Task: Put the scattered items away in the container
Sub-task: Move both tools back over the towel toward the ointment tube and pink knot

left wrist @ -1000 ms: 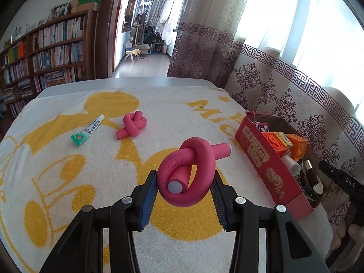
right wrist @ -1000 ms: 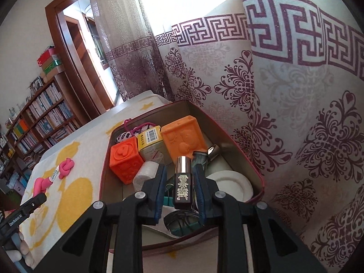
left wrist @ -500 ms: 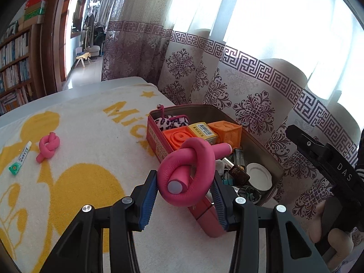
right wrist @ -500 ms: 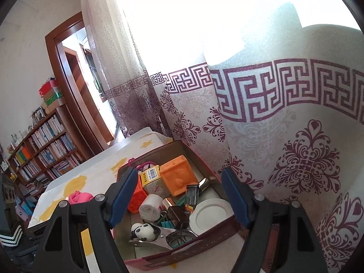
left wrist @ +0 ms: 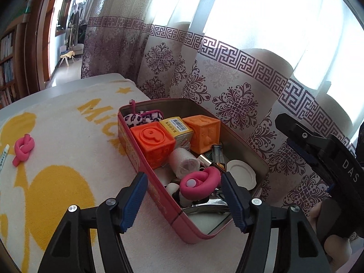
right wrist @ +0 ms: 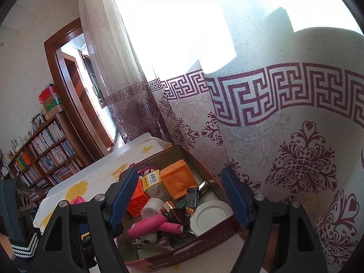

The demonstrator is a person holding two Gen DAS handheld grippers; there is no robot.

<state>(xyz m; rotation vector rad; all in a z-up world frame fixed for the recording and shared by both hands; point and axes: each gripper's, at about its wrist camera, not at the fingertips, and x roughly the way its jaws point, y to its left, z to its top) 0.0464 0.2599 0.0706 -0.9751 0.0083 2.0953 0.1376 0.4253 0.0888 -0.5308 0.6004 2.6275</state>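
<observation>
**A:** What does your left wrist view give you that the right one doesn't?

**B:** From the left, you see your left hand-held gripper [left wrist: 184,195] over the near end of the red tin [left wrist: 145,170], its jaws opening and well apart. The knotted pink foam roller [left wrist: 200,185] sits between them in the picture, but neither pad touches it; it lies in the tin, on top of the clutter. You also see a second pink knot [left wrist: 22,147] out on the yellow-and-white towel [left wrist: 56,182] covering the counter, with a small white tube [left wrist: 3,157] just beside it at the frame's left edge. Your right hand-held gripper [left wrist: 295,134] shows at the far right, held beside the tin against the curtain [left wrist: 236,107].

**A:** And the right wrist view?

**B:** There your right hand-held gripper [right wrist: 179,198] is spread wide with nothing between the pads; you look straight through the gap into the tin [right wrist: 200,238]. The pink roller [right wrist: 154,226] shows its straight ends from this side, lying near the front wall beside the white dish [right wrist: 211,213]. Only this view gives you the bookshelf [right wrist: 45,154], the doorway, and a striped sleeve [right wrist: 22,245] at the lower left.

**A:** What is common to both?

**B:** The two orange blocks [left wrist: 157,145], the yellow barcoded box [left wrist: 176,127] between them, and the white roll [left wrist: 184,162] in the middle of the tin. The other pink knot is barely a sliver in the right view [right wrist: 78,199].
</observation>
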